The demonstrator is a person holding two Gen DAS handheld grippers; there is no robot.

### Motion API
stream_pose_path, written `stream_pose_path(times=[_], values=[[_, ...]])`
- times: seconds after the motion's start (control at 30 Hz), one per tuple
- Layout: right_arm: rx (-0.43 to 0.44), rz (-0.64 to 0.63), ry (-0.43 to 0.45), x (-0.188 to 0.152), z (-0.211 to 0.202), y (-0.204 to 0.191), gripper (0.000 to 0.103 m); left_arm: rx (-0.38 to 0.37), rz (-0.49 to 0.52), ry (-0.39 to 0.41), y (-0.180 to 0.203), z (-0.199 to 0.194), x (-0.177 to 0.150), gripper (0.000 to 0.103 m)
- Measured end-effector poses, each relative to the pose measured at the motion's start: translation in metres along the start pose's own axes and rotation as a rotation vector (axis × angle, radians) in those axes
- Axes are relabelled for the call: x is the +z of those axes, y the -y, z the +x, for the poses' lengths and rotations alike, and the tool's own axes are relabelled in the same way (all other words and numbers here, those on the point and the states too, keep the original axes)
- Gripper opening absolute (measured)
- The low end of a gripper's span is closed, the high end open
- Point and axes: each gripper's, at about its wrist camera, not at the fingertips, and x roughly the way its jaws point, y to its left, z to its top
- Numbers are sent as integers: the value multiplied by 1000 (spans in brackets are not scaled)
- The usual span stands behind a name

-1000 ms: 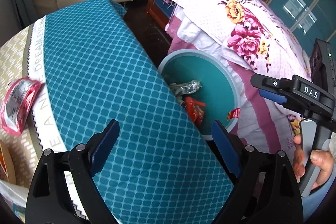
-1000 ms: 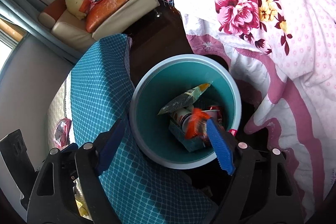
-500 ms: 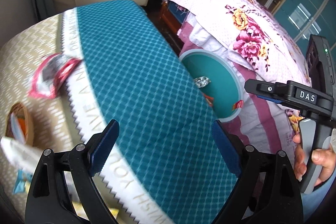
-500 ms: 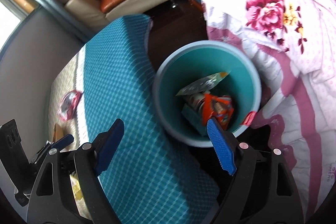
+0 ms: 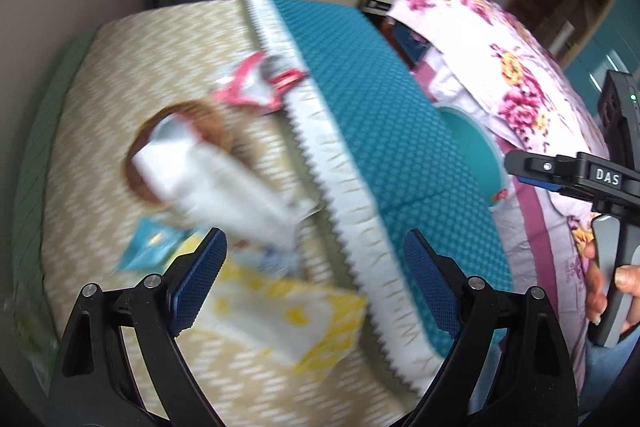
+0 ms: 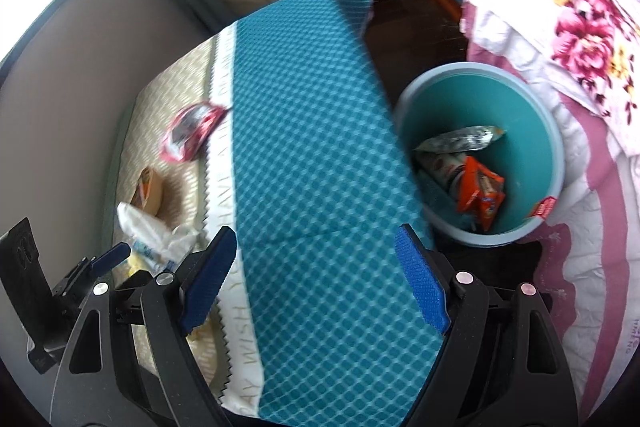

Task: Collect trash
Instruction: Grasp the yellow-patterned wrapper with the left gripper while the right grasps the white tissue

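both tools, left tool (image 5: 314,279) and right tool (image 6: 312,273), hang released over a teal-and-beige clothed worktop (image 6: 312,131), wrappers (image 5: 256,87) ahead, teal bin (image 6: 536,99) and floral bed (image 6: 580,7) to their right.
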Motion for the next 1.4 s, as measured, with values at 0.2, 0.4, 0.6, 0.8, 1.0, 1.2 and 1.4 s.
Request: stream_pose_path(times=[0.2,0.4,0.6,0.8,1.0,1.2,1.4], values=[[8,-45,-46,-9,12,-25,78,-6,-154,-45,-38,5,-24,90],[18,-78,-86,-17,25,-41,78,-10,-227,-75,-43,20,-36,90],[23,-117,-103,-21,33,-55,78,-18,-210,-71,-42,28,-42,85],[46,-175,-138,-16,49,-78,78,-33,-200,-81,-57,24,-55,35],[80,-277,-182,-8,78,-123,78,-55,-197,-53,-76,12,-57,24],[106,-359,-201,1,106,-164,78,-92,-165,-35,-93,-1,-59,24],[135,-426,-223,-1,130,-198,78,-124,-187,-47,-102,0,-62,24]])
